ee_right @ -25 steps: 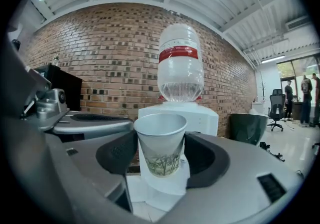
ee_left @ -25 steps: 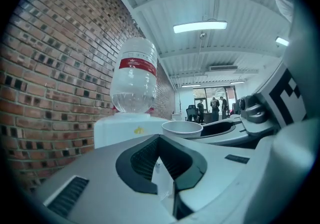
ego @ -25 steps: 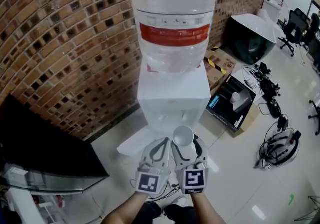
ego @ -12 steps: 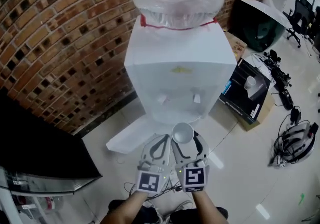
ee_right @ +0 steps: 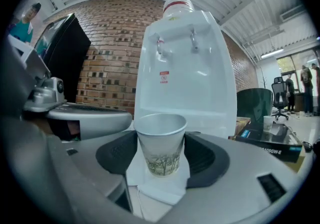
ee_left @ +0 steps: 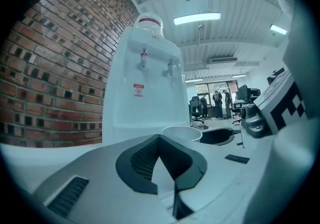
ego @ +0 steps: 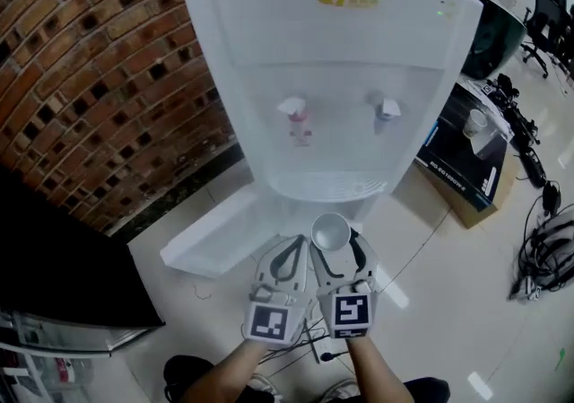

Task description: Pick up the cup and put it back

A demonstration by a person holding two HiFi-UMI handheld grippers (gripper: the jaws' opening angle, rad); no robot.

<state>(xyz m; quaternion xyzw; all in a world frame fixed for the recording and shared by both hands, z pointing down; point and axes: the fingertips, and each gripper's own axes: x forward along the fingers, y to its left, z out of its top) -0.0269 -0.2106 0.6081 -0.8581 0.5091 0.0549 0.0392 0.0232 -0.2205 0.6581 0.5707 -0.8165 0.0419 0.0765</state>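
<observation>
A white paper cup (ego: 330,232) with a green print (ee_right: 160,140) stands upright between the jaws of my right gripper (ego: 334,253), which is shut on it (ee_right: 161,160). Close beside it on the left, my left gripper (ego: 289,255) is shut with nothing in it, its tips meeting (ee_left: 160,138). Both point at the white water dispenser (ego: 332,78), in front of its drip tray (ego: 327,186) and below the level of the red tap (ego: 293,109) and the blue tap (ego: 386,108). The cup's rim shows at the edge of the left gripper view (ee_left: 182,132).
A brick wall (ego: 90,78) runs behind and left of the dispenser. A black box on cardboard (ego: 466,163) with another cup (ego: 475,123) sits to the right, with cables (ego: 547,249) on the floor beyond. A dark cabinet (ego: 54,275) stands at left, and a white panel (ego: 211,240) lies at the dispenser's foot.
Both grippers have come down together with the cup, from the height of the water bottle to below the taps. The jaws have not changed.
</observation>
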